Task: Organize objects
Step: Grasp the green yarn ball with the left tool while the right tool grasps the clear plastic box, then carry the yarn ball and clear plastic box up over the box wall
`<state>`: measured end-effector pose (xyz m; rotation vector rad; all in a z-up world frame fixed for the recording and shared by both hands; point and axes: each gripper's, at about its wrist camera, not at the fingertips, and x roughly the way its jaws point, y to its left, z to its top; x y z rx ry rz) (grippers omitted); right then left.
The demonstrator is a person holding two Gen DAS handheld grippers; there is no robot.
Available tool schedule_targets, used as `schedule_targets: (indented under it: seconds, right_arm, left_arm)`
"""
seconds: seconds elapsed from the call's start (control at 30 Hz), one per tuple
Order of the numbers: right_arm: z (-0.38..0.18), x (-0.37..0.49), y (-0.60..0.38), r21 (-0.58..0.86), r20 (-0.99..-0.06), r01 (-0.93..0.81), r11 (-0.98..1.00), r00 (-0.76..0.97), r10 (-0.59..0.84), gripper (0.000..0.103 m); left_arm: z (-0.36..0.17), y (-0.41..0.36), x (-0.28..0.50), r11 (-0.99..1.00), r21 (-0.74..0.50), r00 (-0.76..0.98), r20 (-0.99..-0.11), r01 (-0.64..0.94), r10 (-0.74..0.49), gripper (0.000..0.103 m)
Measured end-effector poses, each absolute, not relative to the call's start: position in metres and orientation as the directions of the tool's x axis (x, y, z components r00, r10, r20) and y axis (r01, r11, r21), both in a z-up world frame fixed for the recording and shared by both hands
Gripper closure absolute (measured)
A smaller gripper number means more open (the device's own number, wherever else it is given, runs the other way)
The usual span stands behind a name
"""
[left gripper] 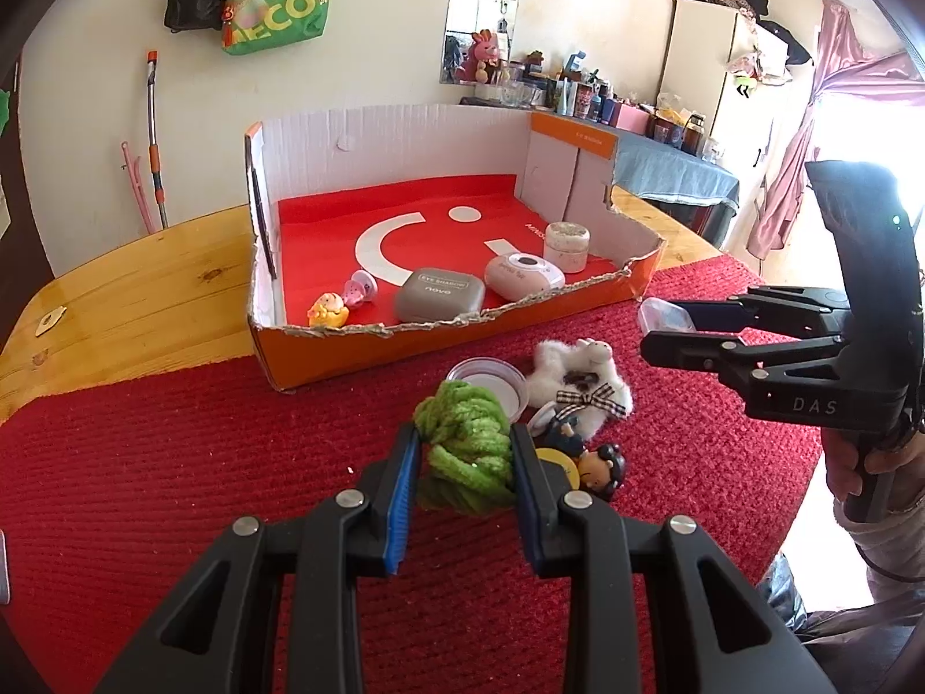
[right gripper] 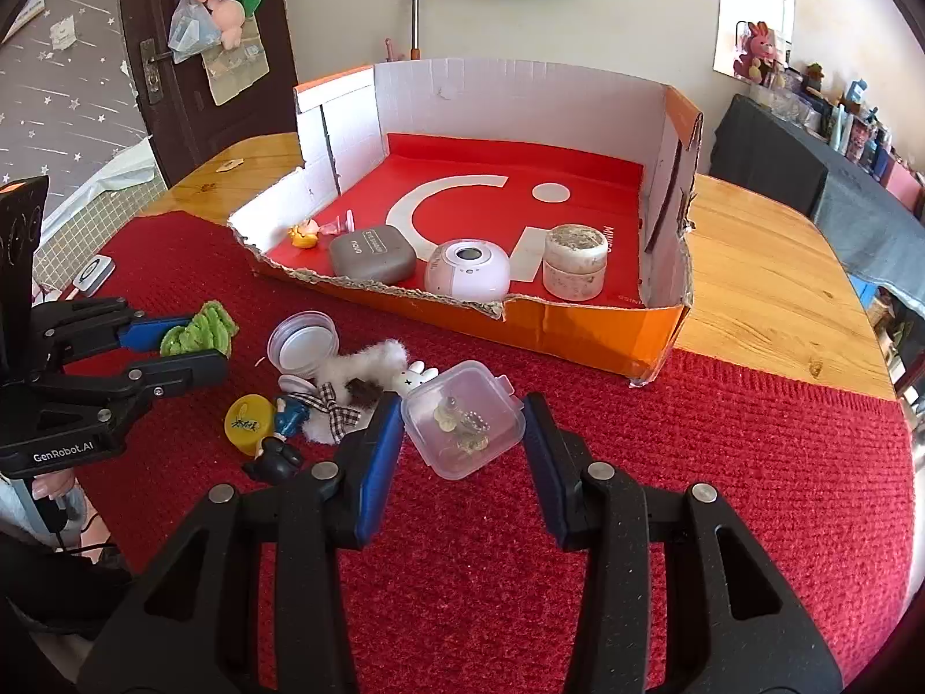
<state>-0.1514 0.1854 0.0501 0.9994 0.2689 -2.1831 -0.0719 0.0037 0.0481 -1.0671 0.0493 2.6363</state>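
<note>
the left gripper [left gripper: 462,451] is clenched on the green yarn bundle [left gripper: 467,451], just short of the cardboard tray [left gripper: 439,341]; lift it clear of that torn front edge. the right gripper [right gripper: 462,434] straddles the clear plastic box [right gripper: 465,428], contact unclear. the grey case [left gripper: 439,295] in the tray reads "eye shadow".

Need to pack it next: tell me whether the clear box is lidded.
Lidded: the clear box has its lid on, tab sticking out, small trinkets visible inside.
</note>
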Motion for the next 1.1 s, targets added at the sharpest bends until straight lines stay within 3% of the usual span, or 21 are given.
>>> schedule_targets:
  seconds: [0.6, 0.7, 1.1]
  right_arm:
    - [0.086, -0.158, 0.178, 0.134, -0.675, 0.735, -0.665, -0.424, -0.604, 0.063]
    - [0.097, -0.171, 0.168, 0.123, -0.675, 0.751, -0.649, -0.416, -0.610, 0.063]
    - [0.094, -0.248, 0.122, 0.063, -0.773, 0.777, -0.626, -0.359, -0.523, 0.063]
  left_arm:
    - [0.090, 0.011, -0.099, -0.929, -0.086, -0.699, -0.635, -0.359, 0.329, 0.072]
    - [0.098, 0.015, -0.122, -0.909, -0.105, -0.670, -0.642, -0.404, 0.373, 0.071]
    - [0.087, 0.027, -0.216, -0.895, -0.087, -0.560, -0.753, -0.437, 0.346, 0.072]
